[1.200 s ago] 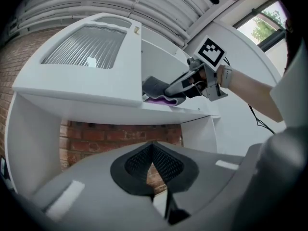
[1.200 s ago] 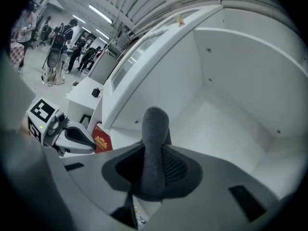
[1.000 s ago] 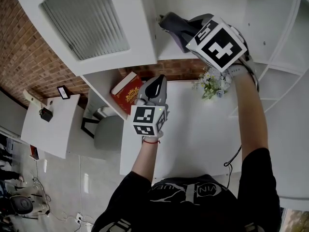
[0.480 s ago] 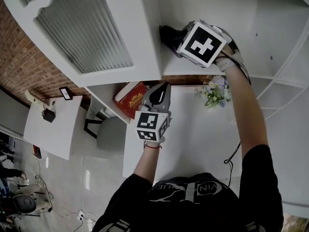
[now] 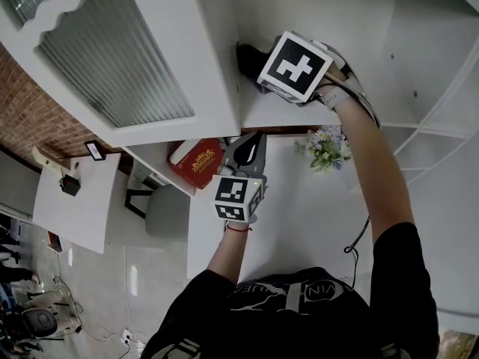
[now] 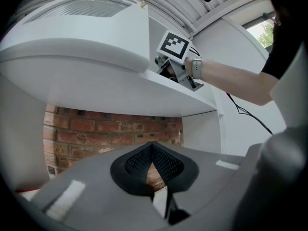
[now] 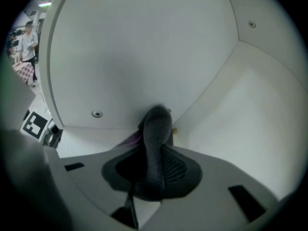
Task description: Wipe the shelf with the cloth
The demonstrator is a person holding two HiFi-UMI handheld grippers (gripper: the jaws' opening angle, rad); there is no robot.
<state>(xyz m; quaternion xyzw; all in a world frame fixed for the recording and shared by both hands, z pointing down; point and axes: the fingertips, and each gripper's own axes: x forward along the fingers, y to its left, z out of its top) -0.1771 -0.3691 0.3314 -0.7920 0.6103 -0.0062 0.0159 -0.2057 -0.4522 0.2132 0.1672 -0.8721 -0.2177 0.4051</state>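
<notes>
A dark grey cloth (image 5: 249, 55) lies pressed on the white shelf (image 5: 299, 112), close to the shelf's left side wall. My right gripper (image 5: 260, 64) is shut on it, and its marker cube hides most of the jaws in the head view. In the right gripper view the cloth (image 7: 156, 129) stands up between the jaws of my right gripper (image 7: 154, 163), at the corner where the shelf floor (image 7: 91, 141) meets the back panel. My left gripper (image 5: 253, 139) hangs below the shelf, shut and holding nothing. In the left gripper view its tips (image 6: 153, 163) point at the brick wall.
A red book (image 5: 196, 160) leans on the lower shelf at the left. A small bunch of flowers (image 5: 325, 146) stands on the white desk (image 5: 299, 215). A cabinet door with ribbed glass (image 5: 112, 58) juts out at the upper left. A chair (image 5: 161, 209) is below.
My right gripper has slid the cloth leftward along the shelf, up to its left wall. The left gripper has hardly moved.
</notes>
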